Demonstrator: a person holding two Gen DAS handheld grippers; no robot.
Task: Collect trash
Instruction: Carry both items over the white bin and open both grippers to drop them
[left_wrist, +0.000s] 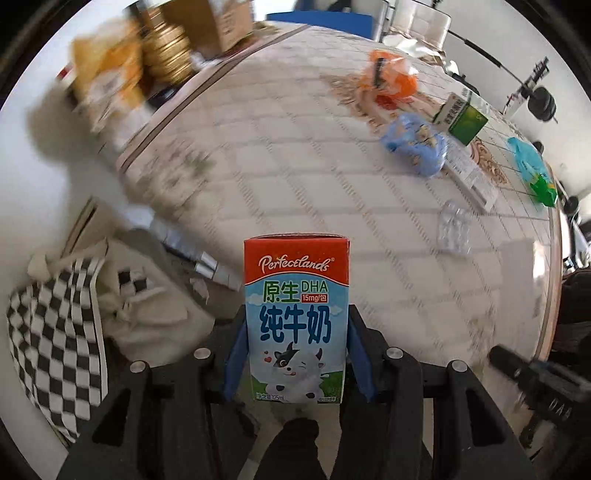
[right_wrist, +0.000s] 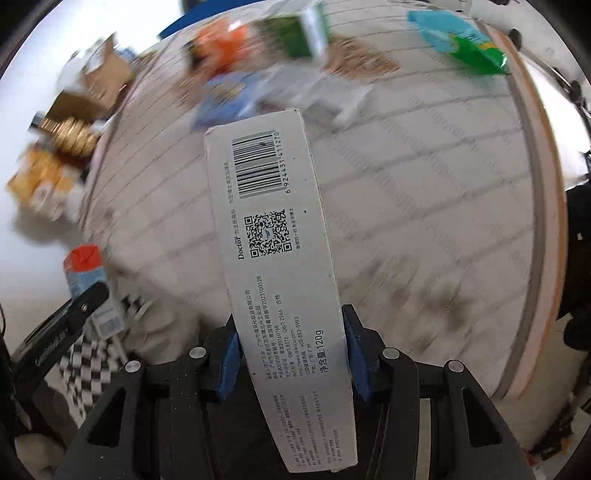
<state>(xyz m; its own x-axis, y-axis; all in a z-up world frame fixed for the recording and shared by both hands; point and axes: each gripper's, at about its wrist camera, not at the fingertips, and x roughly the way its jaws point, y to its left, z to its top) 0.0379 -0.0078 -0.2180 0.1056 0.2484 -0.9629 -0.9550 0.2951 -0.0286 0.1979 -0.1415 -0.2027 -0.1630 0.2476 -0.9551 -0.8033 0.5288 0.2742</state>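
My left gripper (left_wrist: 295, 354) is shut on a small milk carton (left_wrist: 296, 314) with a red top and a cartoon cow, held upright near the table's left edge. My right gripper (right_wrist: 291, 350) is shut on a long white toothpaste box (right_wrist: 277, 266) with a barcode, held above the table. The milk carton also shows at the left of the right wrist view (right_wrist: 85, 273). A checkered cloth bag (left_wrist: 55, 332) hangs open beside the table at lower left. Other trash lies on the far side: an orange wrapper (left_wrist: 391, 77), a blue wrapper (left_wrist: 417, 144), a green box (left_wrist: 461, 118).
The round table (left_wrist: 295, 166) has a white grid-patterned cloth. A turquoise and green packet (left_wrist: 535, 170), a clear blister pack (left_wrist: 452, 229) and a white box (left_wrist: 472, 181) lie at its right. Cardboard boxes (left_wrist: 218, 22) and a gold stack (left_wrist: 166, 55) stand beyond the table on the floor.
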